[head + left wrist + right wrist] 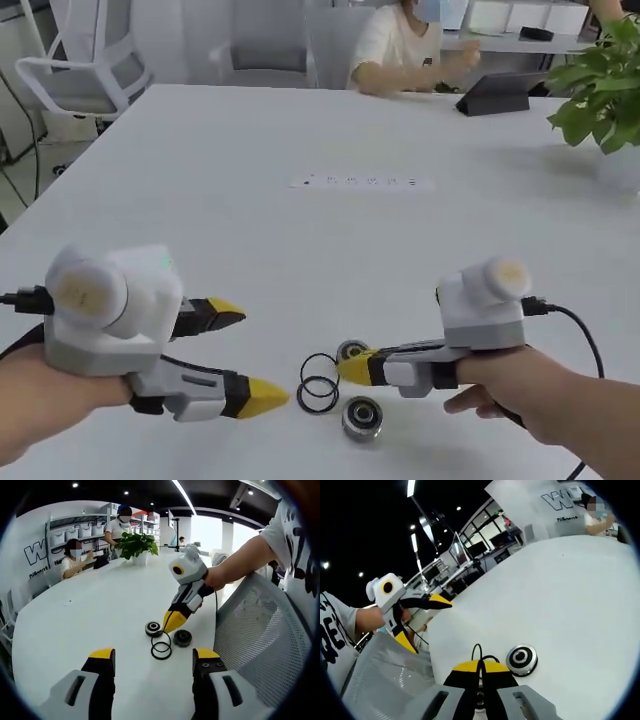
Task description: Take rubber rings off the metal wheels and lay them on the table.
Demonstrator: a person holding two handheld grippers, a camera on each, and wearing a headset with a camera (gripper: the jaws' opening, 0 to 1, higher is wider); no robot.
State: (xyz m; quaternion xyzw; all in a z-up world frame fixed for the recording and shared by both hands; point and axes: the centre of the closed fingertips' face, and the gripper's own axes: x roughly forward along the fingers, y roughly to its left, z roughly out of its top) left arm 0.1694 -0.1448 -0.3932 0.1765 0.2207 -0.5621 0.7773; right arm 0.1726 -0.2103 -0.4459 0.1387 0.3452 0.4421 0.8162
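Head view: two rubber rings [318, 381] lie flat and overlapping on the desk [300, 130], between my two grippers.
Left gripper [248, 350]: jaws wide open and empty; the rings sit at its 3 o'clock, just beyond the tips.
Right gripper [348, 368]: jaws closed, tips touching one ring's rim; I cannot tell whether they pinch it.
Far wheel [352, 349]: at 12 o'clock of my right tips, just beside them.
Near wheel [362, 418]: at 6 o'clock of my right tips; too small to tell whether it wears rubber.
Deciding relation: by my judgement the right jaws are nearer both wheels; each lies flat, axle upright, so there is no long axis to match.
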